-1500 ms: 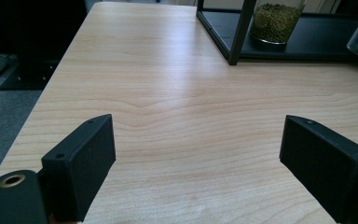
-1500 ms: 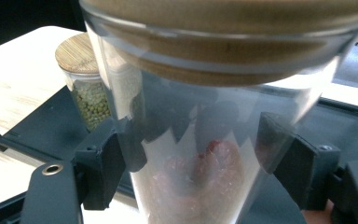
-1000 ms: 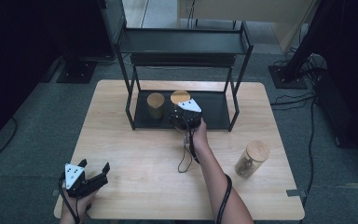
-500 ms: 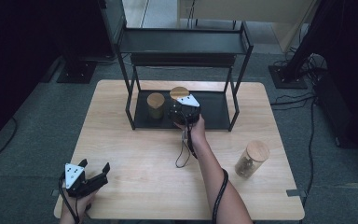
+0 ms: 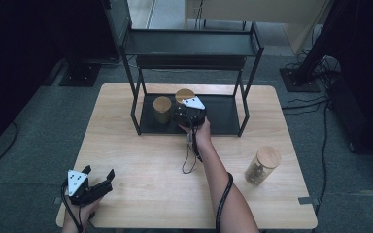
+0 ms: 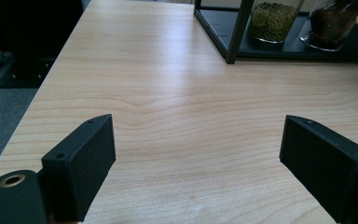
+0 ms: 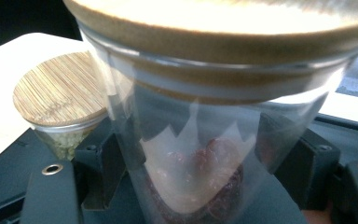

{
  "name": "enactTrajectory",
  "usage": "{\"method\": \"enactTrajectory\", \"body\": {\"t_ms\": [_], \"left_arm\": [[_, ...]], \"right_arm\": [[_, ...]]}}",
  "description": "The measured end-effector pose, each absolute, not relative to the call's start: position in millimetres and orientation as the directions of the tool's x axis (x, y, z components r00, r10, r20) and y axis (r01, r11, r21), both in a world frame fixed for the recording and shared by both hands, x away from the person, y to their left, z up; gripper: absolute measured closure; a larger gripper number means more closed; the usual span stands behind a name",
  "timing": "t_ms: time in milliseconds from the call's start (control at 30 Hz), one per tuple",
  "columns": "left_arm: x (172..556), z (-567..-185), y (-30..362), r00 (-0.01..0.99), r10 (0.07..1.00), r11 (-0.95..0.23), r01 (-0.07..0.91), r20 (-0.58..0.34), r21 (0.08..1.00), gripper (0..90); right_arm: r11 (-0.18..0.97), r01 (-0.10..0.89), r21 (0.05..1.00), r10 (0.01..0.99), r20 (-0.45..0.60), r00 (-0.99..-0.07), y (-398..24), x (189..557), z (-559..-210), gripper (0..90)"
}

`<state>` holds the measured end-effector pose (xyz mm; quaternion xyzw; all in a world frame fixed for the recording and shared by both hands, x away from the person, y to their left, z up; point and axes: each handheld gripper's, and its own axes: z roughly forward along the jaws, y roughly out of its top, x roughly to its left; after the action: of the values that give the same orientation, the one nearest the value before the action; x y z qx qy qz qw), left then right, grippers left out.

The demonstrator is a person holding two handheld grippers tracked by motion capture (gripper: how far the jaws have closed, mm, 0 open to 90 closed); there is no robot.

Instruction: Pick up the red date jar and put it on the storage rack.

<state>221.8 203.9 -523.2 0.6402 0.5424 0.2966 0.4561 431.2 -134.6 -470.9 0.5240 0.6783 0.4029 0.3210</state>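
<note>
A glass jar of dark red pieces with a wooden lid (image 5: 184,95) (image 7: 214,93) stands on the lower shelf of a black rack (image 5: 223,114). My right gripper (image 5: 185,111) (image 7: 200,172) is shut on it, both pads pressed against the glass low on its sides. Just left of it on the same shelf stands a jar of green grains (image 5: 162,109) (image 7: 56,88) (image 6: 272,16). My left gripper (image 5: 98,173) (image 6: 196,172) rests near the table's front left corner, open, with bare wood between its fingers. In the left gripper view the dark jar (image 6: 335,21) stands beside the green one.
A third wooden-lidded jar (image 5: 261,165) stands alone on the table (image 5: 141,160) at the right front. The rack's upper shelf (image 5: 189,42) overhangs the lower one, and its posts (image 5: 135,104) frame the opening. The right gripper's cable (image 5: 190,155) trails over the table.
My right gripper and the dark jar have edged slightly deeper into the rack. The left gripper has stayed put.
</note>
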Motion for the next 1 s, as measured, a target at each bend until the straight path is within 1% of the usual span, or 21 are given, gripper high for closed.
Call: {"method": "enactTrajectory", "body": {"t_ms": [333,400,767,800,867,1000], "left_arm": [[221.8,-523.3,203.8,0.236,0.965,0.003,0.424,-0.114,0.906,10.6],[221.9,-523.2,204.0,0.236,0.965,0.005,0.425,-0.116,0.905,10.6],[222.4,-523.3,203.9,0.236,0.965,0.005,0.429,-0.118,0.903,10.6],[222.3,-523.3,203.9,0.236,0.965,0.006,0.429,-0.119,0.903,10.6],[222.4,-523.3,204.3,0.237,0.964,0.007,0.429,-0.119,0.903,10.6],[222.5,-523.4,204.7,0.237,0.964,0.012,0.430,-0.125,0.903,10.6]], "right_arm": [[0.122,0.465,0.877,0.973,-0.012,-0.232,-129.3,440.8,-472.7,25.3],[0.154,0.478,0.864,0.974,-0.051,-0.222,-125.6,445.0,-473.4,24.5],[0.146,0.470,0.871,0.974,-0.042,-0.223,-123.8,453.0,-474.8,24.3],[0.149,0.465,0.873,0.973,-0.045,-0.227,-124.2,452.6,-475.6,23.6],[0.154,0.480,0.864,0.969,-0.036,-0.245,-126.1,453.1,-478.9,16.2],[0.119,0.474,0.872,0.972,-0.005,-0.235,-134.3,450.0,-485.0,10.7]]}}
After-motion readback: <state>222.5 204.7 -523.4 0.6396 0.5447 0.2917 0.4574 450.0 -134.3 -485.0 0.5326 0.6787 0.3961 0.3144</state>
